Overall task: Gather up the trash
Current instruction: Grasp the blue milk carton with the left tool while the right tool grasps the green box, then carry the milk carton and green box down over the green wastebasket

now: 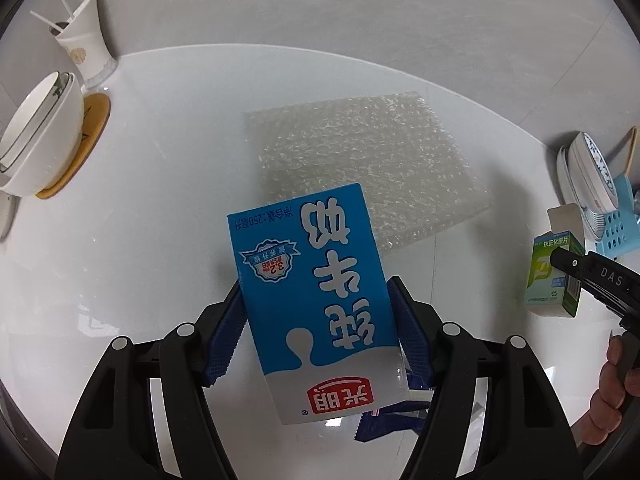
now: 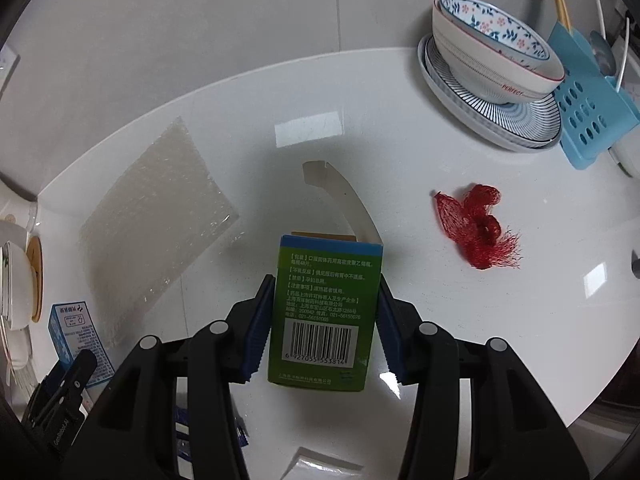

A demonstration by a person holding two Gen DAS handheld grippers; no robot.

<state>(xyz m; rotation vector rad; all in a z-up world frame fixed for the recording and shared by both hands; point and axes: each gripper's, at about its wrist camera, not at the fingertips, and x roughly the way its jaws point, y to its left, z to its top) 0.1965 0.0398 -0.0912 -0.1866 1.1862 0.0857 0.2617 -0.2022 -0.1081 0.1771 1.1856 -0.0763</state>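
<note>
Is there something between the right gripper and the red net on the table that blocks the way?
Nothing stands between them on the table, but the right gripper is already shut on the green box, so it is not free for the red net.

Bright, even overhead light on both views. Glare patches gleam on the glossy white countertop (image 2: 308, 134), soft shadows beneath things. Centres are sharp, printed text readable; fisheye bends the counter edge, and dark vignette closes the corners.

Open counter (image 2: 248, 112) ahead; bubble wrap (image 2: 156, 216) left, red netting (image 2: 476, 228) right.
</note>
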